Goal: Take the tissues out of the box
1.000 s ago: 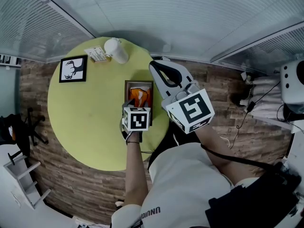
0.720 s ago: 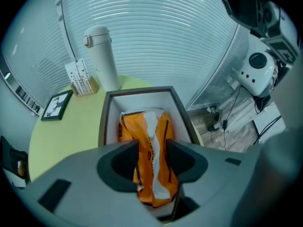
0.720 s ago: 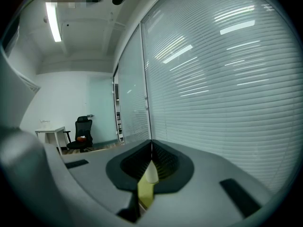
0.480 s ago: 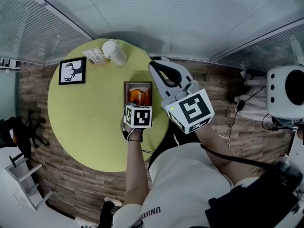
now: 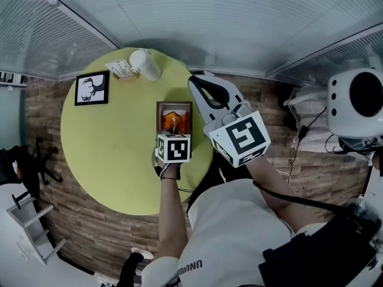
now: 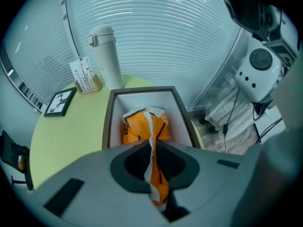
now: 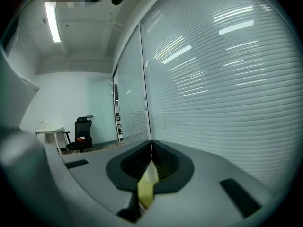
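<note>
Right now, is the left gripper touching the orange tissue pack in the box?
Touching. The left gripper view shows the left gripper's closing jaws pinching the top of the orange tissue pack, which stands in the open box.

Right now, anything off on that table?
Nothing spilled or damaged. The one oddity is the orange pack in the box. It is crumpled, and its wrapper is bunched up between the left tongs, which are closing on it. The box and the bottle stand upright.
</note>
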{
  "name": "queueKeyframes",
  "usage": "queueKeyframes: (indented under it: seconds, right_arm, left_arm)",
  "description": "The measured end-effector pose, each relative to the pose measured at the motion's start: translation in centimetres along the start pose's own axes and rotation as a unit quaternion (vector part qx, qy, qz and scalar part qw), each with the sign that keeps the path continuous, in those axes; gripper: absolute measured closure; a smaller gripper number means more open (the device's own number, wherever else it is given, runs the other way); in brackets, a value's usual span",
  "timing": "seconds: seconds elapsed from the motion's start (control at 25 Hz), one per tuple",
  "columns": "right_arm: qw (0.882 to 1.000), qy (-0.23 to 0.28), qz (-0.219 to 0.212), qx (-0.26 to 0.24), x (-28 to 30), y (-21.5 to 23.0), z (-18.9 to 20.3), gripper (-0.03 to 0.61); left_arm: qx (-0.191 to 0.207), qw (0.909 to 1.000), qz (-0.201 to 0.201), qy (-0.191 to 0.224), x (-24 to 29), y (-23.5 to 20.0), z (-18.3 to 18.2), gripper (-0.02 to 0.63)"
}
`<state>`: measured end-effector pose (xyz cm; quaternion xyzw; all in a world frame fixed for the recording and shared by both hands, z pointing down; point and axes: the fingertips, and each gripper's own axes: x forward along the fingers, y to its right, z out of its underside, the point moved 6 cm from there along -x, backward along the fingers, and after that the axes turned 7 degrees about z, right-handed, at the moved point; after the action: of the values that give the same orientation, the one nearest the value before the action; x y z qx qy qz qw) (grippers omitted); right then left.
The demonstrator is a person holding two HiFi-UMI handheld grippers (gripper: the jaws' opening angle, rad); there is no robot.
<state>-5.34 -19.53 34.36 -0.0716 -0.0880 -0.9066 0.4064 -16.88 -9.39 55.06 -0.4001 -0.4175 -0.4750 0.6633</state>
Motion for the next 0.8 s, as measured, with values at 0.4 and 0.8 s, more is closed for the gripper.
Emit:
queueKeyframes:
  seconds: [0.4, 0.8]
  right_arm:
    - [1.000, 0.005, -0.011, -0.002, -0.2, -0.8, -0.3, 0.558]
    - [1.000, 0.015, -0.024, -0.006, -0.3, -1.3, -0.6, 0.558]
  left_arm:
    - [-0.027, 0.9984, -0.001, 0.049, -2.4, -0.3, 0.0, 0.595]
    - [-0.035, 0.9947, -0.004, 0.096, -4.5, -0.1, -0.4, 0.598]
